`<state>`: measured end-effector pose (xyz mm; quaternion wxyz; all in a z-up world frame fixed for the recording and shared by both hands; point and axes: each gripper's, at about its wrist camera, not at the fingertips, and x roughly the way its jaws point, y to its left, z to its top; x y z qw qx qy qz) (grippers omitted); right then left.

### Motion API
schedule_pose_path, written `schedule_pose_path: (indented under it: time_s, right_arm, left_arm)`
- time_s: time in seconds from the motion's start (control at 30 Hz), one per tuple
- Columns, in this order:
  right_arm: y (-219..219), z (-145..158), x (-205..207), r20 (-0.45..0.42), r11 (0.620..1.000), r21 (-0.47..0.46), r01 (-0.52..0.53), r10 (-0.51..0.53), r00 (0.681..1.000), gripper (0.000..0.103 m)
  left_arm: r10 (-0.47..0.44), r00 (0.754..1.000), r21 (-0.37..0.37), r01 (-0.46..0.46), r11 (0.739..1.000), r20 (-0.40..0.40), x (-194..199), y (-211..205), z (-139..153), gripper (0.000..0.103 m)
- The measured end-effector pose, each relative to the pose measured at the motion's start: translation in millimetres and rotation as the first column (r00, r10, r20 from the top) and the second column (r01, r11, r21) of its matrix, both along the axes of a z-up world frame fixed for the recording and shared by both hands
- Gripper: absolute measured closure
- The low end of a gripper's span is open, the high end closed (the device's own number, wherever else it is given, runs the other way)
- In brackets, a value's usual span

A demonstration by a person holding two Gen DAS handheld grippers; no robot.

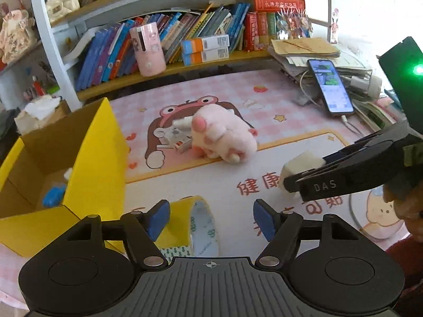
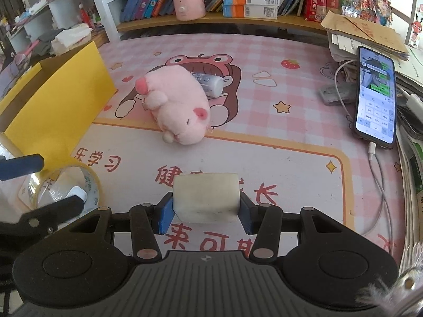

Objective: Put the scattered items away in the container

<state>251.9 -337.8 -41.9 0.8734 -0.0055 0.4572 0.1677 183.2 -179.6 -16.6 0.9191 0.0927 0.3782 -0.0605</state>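
- My right gripper [image 2: 206,211] held the white block [image 2: 206,198] squarely between both blue pads [image 2: 166,215], low over the near part of the desk mat [image 2: 290,158]
- My left gripper [image 1: 211,220] stood wide and empty, its fingers either side of the tape roll [image 1: 203,227] near the mat's front edge
- The yellow cardboard box [image 1: 92,158] sat at the mat's left edge, flaps up, with a blue item [image 1: 54,194] already on its floor
- To do this step well, I judged the block should be lifted above the tall near flap, carried left and let go only once over the opening, keeping my squeeze steady since the block looked soft
- I judged my two grippers were close, so the left should wait with the tape until the right had passed
- Farther out, mid-mat, the pink plush pig [image 2: 179,108] lay on its side, touching a small white bottle [image 2: 211,83]; both waited for the box
- A phone [image 2: 376,100] on its cable lay by the right edge, not mine to tidy
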Motion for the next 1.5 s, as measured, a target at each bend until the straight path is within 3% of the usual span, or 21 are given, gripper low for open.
schedule_pose_path:
  time_s: [0.1,0.33,0.37,0.4,0.43,0.6,0.8,1.1,1.5]
  right_arm:
    - [-0.8,-1.0,-0.4,-0.009,1.000,0.005,0.002,-0.002,1.000,0.056]
    - [4.4,-1.9,-1.4,-0.011,1.000,0.012,-0.026,0.026,1.000,0.056]
    - [4.1,-2.0,-1.6,-0.012,1.000,0.012,-0.025,0.025,1.000,0.056]
    - [4.1,-2.1,-1.4,-0.013,1.000,0.012,-0.023,0.023,1.000,0.056]
    - [3.3,-2.4,-1.4,-0.014,1.000,0.012,-0.019,0.019,1.000,0.056]
    - [-1.5,-1.4,-3.1,-0.008,1.000,0.008,-0.002,0.002,1.000,0.056]
    - [-9.7,0.4,-9.7,0.000,0.999,-0.007,0.032,-0.032,0.999,0.056]
    - [-6.6,7.9,-33.6,0.026,0.997,-0.031,0.074,-0.074,0.997,0.056]
    - [38.6,25.4,-85.3,0.098,0.986,-0.071,0.152,-0.145,0.985,0.056]
  left_arm:
    - [0.035,0.999,0.009,-0.035,0.999,0.032,-4.0,4.2,4.9,0.032]
    - [0.058,0.994,-0.003,-0.059,0.998,-0.094,4.1,10.3,-14.6,0.033]
    - [0.066,0.992,-0.030,-0.070,0.997,-0.110,6.2,14.0,-17.6,0.036]
    - [0.074,0.989,-0.053,-0.081,0.995,-0.125,7.6,17.1,-20.7,0.056]
    - [0.085,0.987,-0.066,-0.095,0.993,-0.134,9.1,19.7,-23.2,0.063]
    - [0.089,0.991,-0.197,-0.108,0.975,-0.102,14.3,27.5,-18.9,0.064]
    - [0.050,0.999,-0.316,-0.043,0.948,0.013,12.2,23.2,3.2,0.063]
    - [-0.069,0.995,-0.292,0.087,0.952,0.072,-5.4,13.2,11.7,0.063]
    - [-0.169,0.978,-0.316,0.201,0.927,0.126,-51.1,57.5,17.7,0.063]
